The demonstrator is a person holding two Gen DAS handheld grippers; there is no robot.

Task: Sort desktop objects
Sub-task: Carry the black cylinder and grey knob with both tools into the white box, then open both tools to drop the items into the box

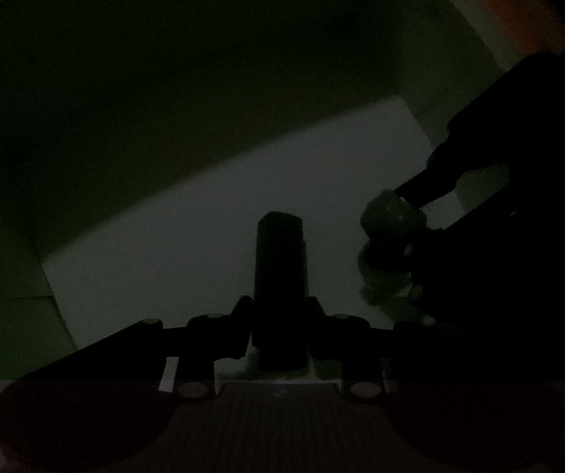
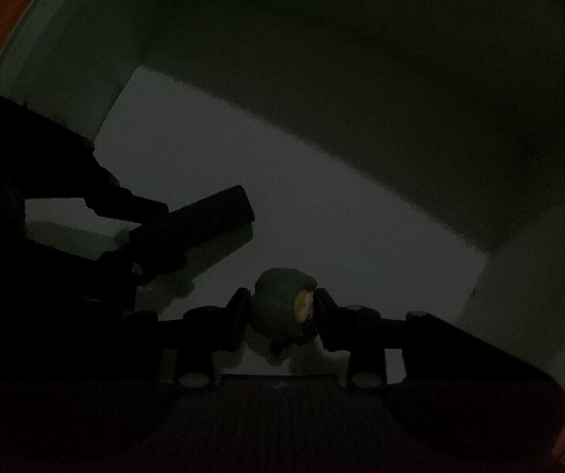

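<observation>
The left tool (image 1: 280, 315) is pinching a dark cylinder (image 1: 280, 276) between its pads, the cylinder standing out forward over the pale floor of a box (image 1: 203, 216). The right tool (image 2: 280, 313) is clamping a small rounded object with a yellow patch (image 2: 282, 307), hanging near the box floor's near edge, just beside the left tool. Dim box walls (image 2: 361, 98) are rising around both, with an orange rim (image 2: 2, 31) showing at the corners.

left gripper (image 1: 279, 325): all black, two angled fingers (image 1: 241, 327) on jointed link arms
pivots: pale round screw heads at each joint
base plate: dark, finely ribbed, behind the fingers
right gripper (image 2: 281, 321): same black build, pretty dim
</observation>
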